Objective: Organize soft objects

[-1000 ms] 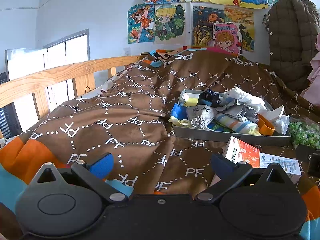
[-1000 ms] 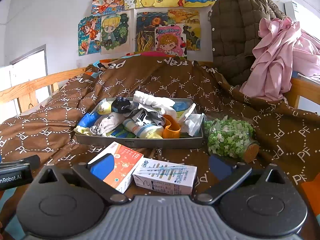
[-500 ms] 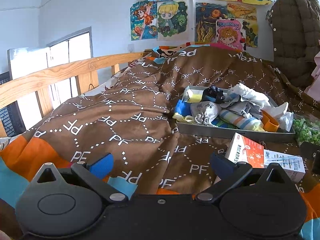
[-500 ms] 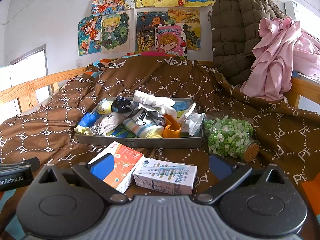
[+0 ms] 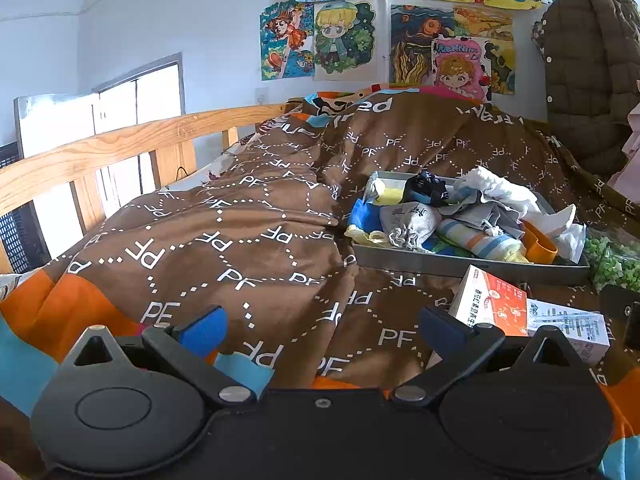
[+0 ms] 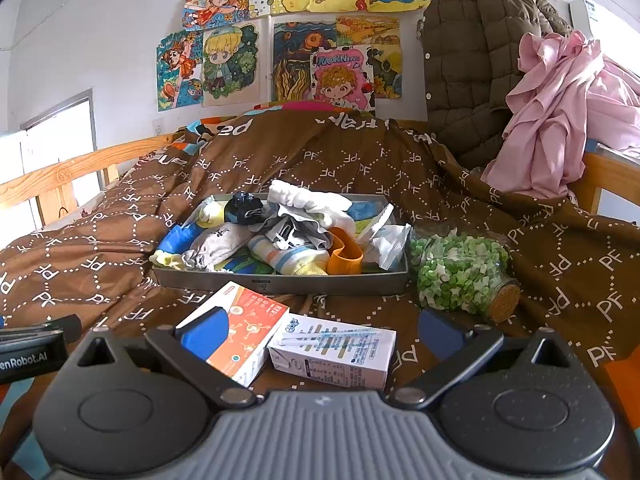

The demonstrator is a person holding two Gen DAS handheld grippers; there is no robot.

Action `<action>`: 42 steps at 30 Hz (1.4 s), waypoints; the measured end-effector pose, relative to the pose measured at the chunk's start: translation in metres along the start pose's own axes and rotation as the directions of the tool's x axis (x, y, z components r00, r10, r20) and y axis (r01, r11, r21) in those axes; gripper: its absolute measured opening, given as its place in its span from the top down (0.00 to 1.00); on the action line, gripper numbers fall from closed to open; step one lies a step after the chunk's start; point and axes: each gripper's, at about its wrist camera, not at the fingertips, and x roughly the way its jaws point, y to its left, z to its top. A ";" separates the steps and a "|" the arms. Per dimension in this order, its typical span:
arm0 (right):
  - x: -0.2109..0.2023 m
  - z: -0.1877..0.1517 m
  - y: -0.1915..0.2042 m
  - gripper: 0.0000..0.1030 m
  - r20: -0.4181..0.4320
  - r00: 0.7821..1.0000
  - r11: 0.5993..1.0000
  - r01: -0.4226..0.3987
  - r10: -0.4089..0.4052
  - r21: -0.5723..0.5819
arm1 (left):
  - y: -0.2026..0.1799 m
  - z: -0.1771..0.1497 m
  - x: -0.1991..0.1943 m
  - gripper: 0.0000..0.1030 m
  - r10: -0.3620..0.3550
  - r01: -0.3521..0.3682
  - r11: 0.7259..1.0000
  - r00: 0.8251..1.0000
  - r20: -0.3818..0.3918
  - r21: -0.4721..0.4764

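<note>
Both hand-held grippers spread, empty; tray [image 6: 280, 282] holds socks [image 6: 292, 258].

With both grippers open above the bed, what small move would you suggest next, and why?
Probably ease the right gripper forward over the two cartons toward the grey tray. The soft items, such as the striped sock, lie piled there, and its jaws are open and empty; the left gripper faces bare quilt.

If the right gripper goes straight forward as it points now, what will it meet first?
Most likely the two cartons lying between the open right gripper's fingers: the orange box and the white box. The grey tray of soft things lies further behind. Depth is hard to judge, so it may pass just above them.
</note>
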 end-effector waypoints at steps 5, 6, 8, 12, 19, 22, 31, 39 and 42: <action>0.000 -0.002 0.003 0.00 -0.003 1.000 1.000 -0.001 0.001 -0.001 | 0.000 0.000 0.000 0.01 0.000 0.000 1.000 1.000 0.001 0.002; 0.000 -0.002 0.003 0.00 -0.003 1.000 1.000 -0.001 0.001 -0.001 | 0.000 0.000 0.000 0.01 0.000 0.000 1.000 1.000 0.003 0.002; 0.000 -0.002 0.003 0.00 -0.004 1.000 1.000 -0.002 0.002 0.000 | -0.001 0.000 -0.001 0.01 0.003 -0.003 1.000 1.000 0.004 0.002; 0.000 -0.002 0.003 0.00 -0.004 1.000 1.000 -0.002 0.002 0.001 | -0.001 0.001 -0.001 0.01 0.007 -0.007 1.000 1.000 0.007 -0.001; 0.000 -0.001 0.002 0.00 -0.005 1.000 1.000 -0.002 0.003 0.001 | -0.003 0.001 -0.003 0.01 0.003 -0.003 1.000 1.000 0.010 -0.001; 0.000 -0.002 0.002 0.00 -0.006 1.000 1.000 -0.003 0.003 0.002 | -0.003 0.000 -0.003 0.01 0.003 -0.003 1.000 1.000 0.008 0.000; -0.001 -0.004 0.004 0.00 -0.009 1.000 1.000 -0.003 0.003 0.003 | -0.002 0.000 -0.002 0.01 0.009 -0.009 1.000 1.000 0.005 -0.003; 0.000 -0.003 0.003 0.00 -0.012 1.000 1.000 -0.004 0.004 0.004 | -0.003 0.000 -0.002 0.01 0.008 -0.008 1.000 1.000 0.006 -0.003; 0.000 -0.003 0.003 0.00 -0.011 1.000 1.000 -0.004 0.004 0.004 | -0.002 0.000 -0.002 0.01 0.009 -0.009 1.000 1.000 0.008 -0.002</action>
